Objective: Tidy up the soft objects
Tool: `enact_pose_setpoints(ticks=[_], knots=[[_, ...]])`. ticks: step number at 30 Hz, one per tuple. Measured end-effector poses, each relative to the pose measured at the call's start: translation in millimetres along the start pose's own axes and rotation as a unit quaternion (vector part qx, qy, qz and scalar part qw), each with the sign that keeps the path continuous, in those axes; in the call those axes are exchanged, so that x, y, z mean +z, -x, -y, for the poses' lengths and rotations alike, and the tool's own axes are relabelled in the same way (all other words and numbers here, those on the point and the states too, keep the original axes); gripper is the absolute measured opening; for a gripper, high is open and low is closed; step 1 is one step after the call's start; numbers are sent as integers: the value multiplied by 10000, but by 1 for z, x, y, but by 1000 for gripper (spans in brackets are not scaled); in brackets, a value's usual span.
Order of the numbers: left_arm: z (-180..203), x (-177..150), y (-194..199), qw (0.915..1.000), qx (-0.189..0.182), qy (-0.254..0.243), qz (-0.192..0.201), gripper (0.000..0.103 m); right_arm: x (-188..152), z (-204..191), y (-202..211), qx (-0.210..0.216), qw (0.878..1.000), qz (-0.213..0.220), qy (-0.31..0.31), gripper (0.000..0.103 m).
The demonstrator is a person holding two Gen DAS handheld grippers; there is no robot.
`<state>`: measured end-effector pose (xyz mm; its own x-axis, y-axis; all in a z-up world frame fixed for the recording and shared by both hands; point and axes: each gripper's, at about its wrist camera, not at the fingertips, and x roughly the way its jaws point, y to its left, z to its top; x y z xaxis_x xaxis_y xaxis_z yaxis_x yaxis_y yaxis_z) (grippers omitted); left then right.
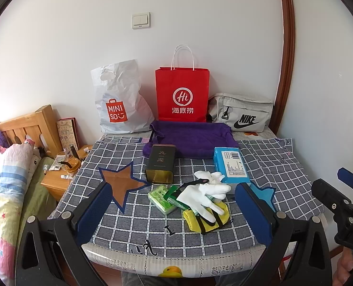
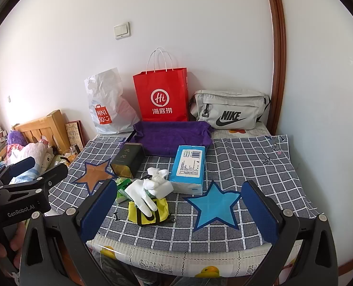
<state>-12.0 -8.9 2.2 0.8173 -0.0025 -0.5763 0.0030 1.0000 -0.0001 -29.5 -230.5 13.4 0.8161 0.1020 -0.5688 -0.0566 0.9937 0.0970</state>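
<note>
Both grippers hover off the near edge of the table (image 1: pixel 133 228). Left gripper (image 1: pixel 174 214) spread wide, empty; right gripper (image 2: pixel 180 211) the same. Mid-table, towards the near edge: white gloves (image 1: pixel 206 194) heaped on a yellow pouch (image 1: pixel 195 221), green tissue pack (image 1: pixel 161 199) touching. Behind them, a dark tin (image 1: pixel 161 163) and blue tissue pack (image 1: pixel 231 165). Then purple towel (image 1: pixel 193 139). Along the far edge: Miniso bag (image 1: pixel 120 102), red paper bag (image 1: pixel 182 95), grey Nike bag (image 1: pixel 241 112).

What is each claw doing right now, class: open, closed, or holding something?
Left claw: open, holding nothing, short of the white glove.
Right claw: open, holding nothing.
</note>
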Motion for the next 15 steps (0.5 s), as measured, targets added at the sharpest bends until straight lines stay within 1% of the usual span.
enact_pose_setpoints(ticks=[15], knots=[[2, -1, 0, 10000, 2, 6, 5, 103, 0, 0, 1, 7, 10000, -3, -4, 103]])
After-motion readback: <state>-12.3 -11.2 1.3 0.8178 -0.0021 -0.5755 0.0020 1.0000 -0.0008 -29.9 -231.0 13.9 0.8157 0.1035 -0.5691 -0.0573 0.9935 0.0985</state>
